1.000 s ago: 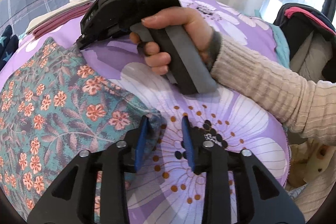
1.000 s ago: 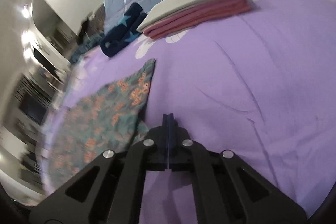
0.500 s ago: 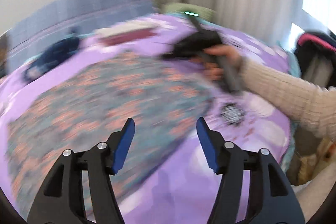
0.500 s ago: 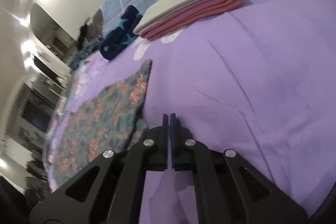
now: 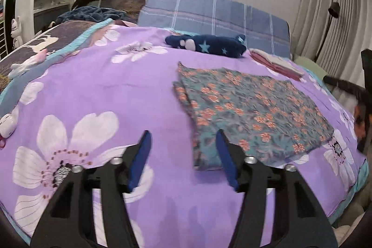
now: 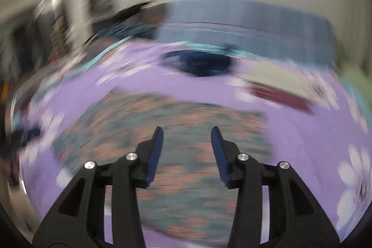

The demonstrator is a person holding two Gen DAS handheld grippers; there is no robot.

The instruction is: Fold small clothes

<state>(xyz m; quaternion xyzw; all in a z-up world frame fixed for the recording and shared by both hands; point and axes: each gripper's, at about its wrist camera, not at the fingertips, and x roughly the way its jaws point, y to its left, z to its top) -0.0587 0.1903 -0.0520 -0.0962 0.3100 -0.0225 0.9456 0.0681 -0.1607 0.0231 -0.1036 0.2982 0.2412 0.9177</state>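
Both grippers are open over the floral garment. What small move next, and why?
Probably bring the left gripper to the floral garment's near-left corner and pinch it: the jaws are open, holding nothing, and the cloth lies flat, seemingly only partly folded.

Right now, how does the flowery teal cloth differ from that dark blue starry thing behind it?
The flowery teal cloth lies spread flat with one edge folded over; the dark blue starry thing sits bunched in a lump. The teal cloth carries orange flowers, the starry thing pale stars. The teal cloth covers far more bedspread. Both rest on it, untouched.
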